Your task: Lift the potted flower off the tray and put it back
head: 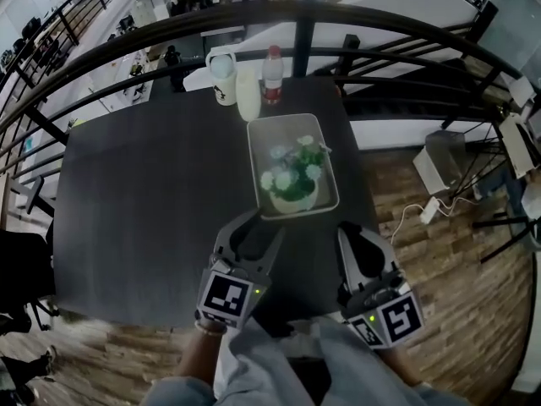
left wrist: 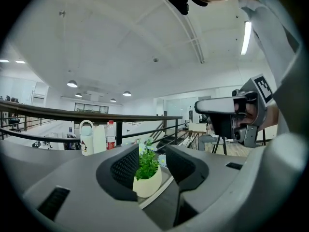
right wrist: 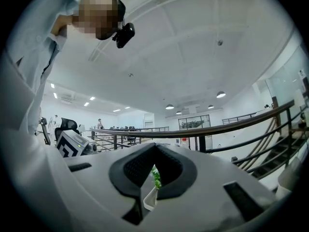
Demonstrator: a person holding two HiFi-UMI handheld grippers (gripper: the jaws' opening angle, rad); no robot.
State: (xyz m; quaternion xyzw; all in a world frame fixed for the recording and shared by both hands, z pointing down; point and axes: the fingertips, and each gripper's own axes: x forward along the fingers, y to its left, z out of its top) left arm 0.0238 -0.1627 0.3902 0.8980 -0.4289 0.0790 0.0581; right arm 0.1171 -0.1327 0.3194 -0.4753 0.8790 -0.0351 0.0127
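- potted flower sits upright inside the tray, towards the tray's near end, just ahead of the left fingertips and not touching them
- left gripper: fingers are apart at a medium gap with nothing pressed between the pads; in the left gripper view the pot lines up in the gap but lies beyond the tips
- judging by that gap, it's set a bit wider than the pot so the fingers can slide round it without nudging it
- left gripper points roughly level and slightly down, so it looks aimed at the pot wall rather than the leaves; grabbing the foliage would bend the stems and hold nothing solid
- right gripper: fingers are closed tip to tip and hold nothing; it sits beside the tray's near right corner, off to the right of the left fingers
- my read: the right one is parked clear so it doesn't block the left approach; could pin the tray if it slides, but it isn't touching it now
- tray lies lengthwise on the bench, running away from the fingertips, so the approach comes over the short near rim
- risk: the near rim is between the fingertips and the pot, so the tips must clear it before closing
- jug and two bottles stand past the tray's far end, well beyond the fingers and out of the way
- task state: looks like pre-grasp, lift not started
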